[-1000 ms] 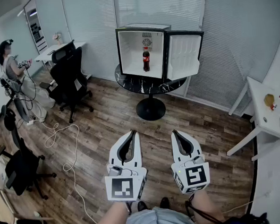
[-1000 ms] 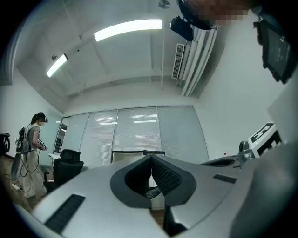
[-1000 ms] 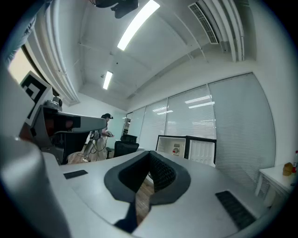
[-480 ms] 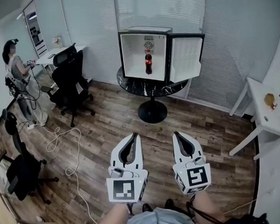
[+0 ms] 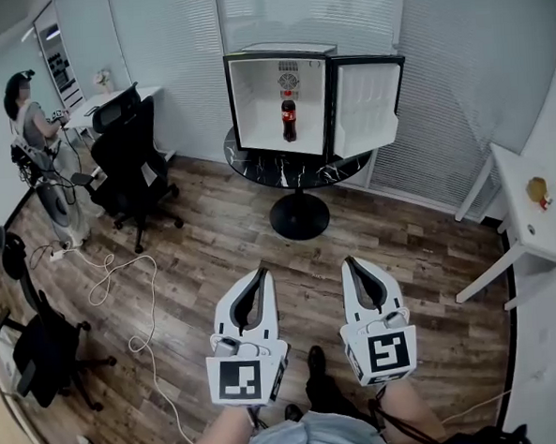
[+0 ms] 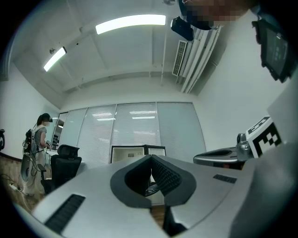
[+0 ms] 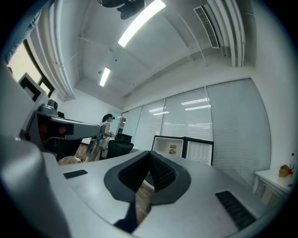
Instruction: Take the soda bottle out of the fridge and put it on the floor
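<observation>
Left claw: my left claw is clenched, tips pressed together with nothing between them; I hold it low in front of me, pointing toward the far wall.
Right claw: my right claw is clenched too and just as empty; it sits beside the left one, the two apart and roughly parallel.
Soda bottle: the soda bottle stands upright inside the fridge, near the middle of its white interior, well apart from both claws.
Fridge: the fridge is small and dark-framed, and I see it resting on top of the counter; the fridge door is swung wide open to the right.
Counter: the counter is round and black with a single pedestal foot, standing before the window blinds.
Floor: the floor is wood plank, stretching between me and the counter; a pale cable loops across it on the left.
Left side of room: a black office chair stands left of the counter, and beyond it a person stands near the wall.
Right side of room: a white side counter sits against the right wall; what lies on it is too small for me to tell.
</observation>
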Tool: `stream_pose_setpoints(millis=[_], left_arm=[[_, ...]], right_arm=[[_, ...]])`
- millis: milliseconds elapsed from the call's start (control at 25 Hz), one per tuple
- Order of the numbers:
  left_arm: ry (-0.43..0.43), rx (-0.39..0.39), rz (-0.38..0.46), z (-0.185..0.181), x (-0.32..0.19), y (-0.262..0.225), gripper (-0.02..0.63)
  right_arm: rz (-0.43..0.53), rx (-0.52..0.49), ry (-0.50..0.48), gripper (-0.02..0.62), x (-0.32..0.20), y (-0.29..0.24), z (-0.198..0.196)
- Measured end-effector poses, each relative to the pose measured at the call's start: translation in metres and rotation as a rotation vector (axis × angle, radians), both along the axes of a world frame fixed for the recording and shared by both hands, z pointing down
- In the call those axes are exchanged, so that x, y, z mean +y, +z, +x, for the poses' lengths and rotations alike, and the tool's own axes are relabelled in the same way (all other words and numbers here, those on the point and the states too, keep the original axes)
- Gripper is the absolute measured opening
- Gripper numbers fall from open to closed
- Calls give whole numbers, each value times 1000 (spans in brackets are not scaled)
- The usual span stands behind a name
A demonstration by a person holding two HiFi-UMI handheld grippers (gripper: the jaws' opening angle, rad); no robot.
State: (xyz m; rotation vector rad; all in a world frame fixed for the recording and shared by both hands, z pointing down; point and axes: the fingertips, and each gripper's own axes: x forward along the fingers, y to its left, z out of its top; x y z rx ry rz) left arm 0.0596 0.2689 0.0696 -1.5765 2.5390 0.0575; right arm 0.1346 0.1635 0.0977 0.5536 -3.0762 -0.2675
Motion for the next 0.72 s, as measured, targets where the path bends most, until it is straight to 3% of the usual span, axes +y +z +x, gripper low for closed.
stream_pose_setpoints(millis=[400,720], left_arm=[[-38,-30,-44,-70,-94,8,17],[-91,-54,-30,-125,-159,-9,17]], right_arm=[[-41,-14,-23,14,-103,11,-79],[-39,-19,-69,14,-173,-1,-137]])
